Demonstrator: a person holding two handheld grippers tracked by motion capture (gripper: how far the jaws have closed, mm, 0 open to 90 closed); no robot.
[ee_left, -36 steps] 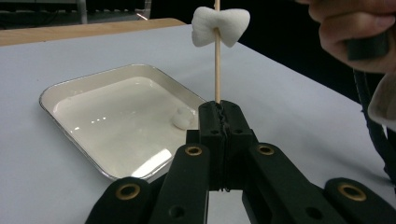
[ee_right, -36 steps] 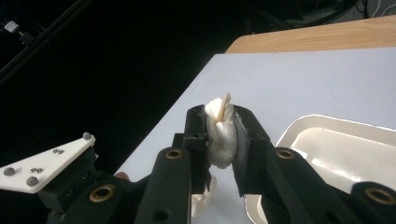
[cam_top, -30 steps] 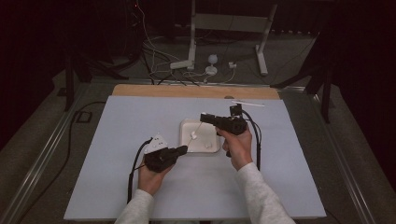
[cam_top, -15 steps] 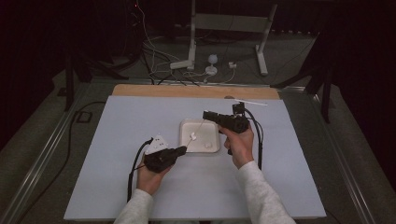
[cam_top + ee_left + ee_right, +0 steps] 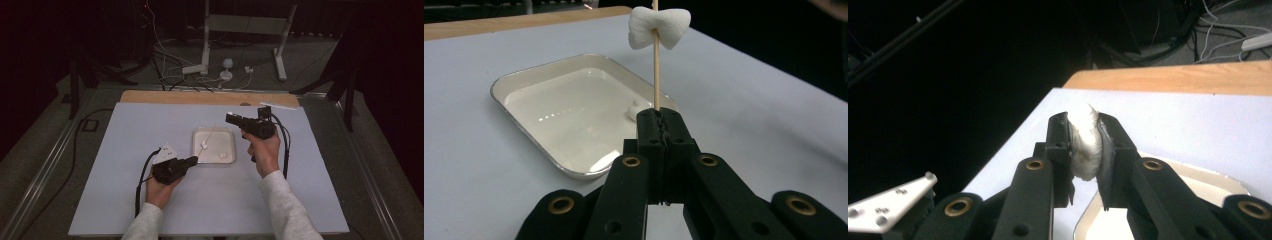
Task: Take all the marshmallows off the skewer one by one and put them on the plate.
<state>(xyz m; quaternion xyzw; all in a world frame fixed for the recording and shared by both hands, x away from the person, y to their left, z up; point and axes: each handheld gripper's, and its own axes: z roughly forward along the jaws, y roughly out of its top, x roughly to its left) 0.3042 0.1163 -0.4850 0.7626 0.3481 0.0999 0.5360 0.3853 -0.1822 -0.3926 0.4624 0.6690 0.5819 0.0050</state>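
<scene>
The white table [image 5: 125,165] spreads across mid-frame, the tray [image 5: 214,146] at its centre. Left claw [image 5: 659,117], low in the frame, is clamped tight on a skewer [image 5: 656,75] spearing one marshmallow [image 5: 659,27]. Right claw [image 5: 1085,140] squeezes another marshmallow [image 5: 1087,145] above the tray's right edge.

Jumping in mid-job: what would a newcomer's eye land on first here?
A marshmallow on skewer stands up from the shut left claw, above the white tray at mid-table. The right claw, raised over the tray's far right corner, pinches a second marshmallow.
</scene>
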